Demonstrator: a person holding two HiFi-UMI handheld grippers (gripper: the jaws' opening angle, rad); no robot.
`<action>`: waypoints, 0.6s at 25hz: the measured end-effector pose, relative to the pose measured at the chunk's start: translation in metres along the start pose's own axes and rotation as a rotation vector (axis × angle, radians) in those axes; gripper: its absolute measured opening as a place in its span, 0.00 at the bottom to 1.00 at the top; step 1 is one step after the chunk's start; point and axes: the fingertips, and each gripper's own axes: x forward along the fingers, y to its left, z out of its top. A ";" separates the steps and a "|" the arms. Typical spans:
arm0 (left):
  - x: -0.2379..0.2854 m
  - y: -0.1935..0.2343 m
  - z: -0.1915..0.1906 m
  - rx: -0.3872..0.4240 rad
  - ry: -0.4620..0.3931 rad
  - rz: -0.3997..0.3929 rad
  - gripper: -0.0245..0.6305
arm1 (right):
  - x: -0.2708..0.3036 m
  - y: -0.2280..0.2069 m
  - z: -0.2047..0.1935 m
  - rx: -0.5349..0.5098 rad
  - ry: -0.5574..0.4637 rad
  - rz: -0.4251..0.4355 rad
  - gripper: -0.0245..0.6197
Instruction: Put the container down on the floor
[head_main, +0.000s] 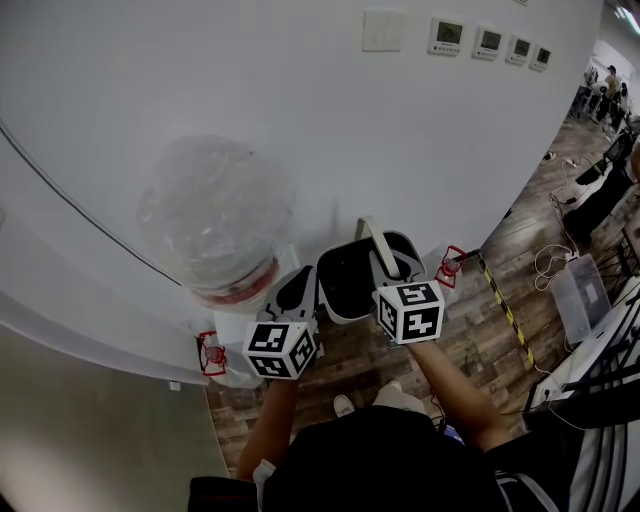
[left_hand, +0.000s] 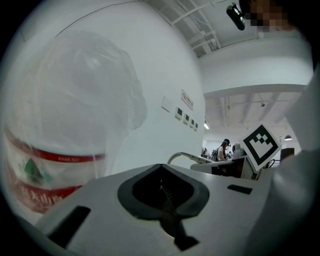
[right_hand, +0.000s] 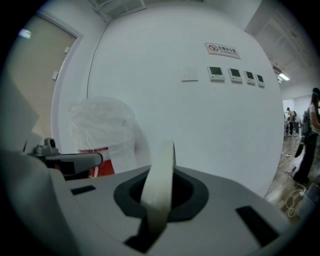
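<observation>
While the right claw (right_hand: 159, 197) grasps the handle (right_hand: 160, 165) of the container (head_main: 350, 285), hanging above the floor (head_main: 470, 340), and the left claw (left_hand: 162, 195) sits clenched beside it, a slow, level descent seems best.

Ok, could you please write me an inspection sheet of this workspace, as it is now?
Surface: wood floor, with striped tape along it.
Job's things: white container, dark inside, held by its handle, not yet set on the floor.
Clutter: clear plastic box on the floor at the right.
Grippers: right hand-held gripper shut on the handle; left hand-held gripper beside the container, jaws together, nothing made out between them.
Cables: white cable looped on the floor at the right.
Surroundings: big water bottle under plastic wrap by a white wall; wall panels; people far off.
</observation>
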 end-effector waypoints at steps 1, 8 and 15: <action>0.001 -0.001 0.000 -0.001 0.001 -0.003 0.06 | 0.000 -0.001 -0.001 0.003 0.001 -0.002 0.09; 0.011 -0.004 -0.009 -0.015 0.008 0.004 0.06 | 0.005 -0.011 -0.005 0.000 0.008 -0.003 0.09; 0.028 -0.007 -0.021 -0.037 0.028 0.024 0.06 | 0.016 -0.028 -0.011 0.005 0.039 0.014 0.09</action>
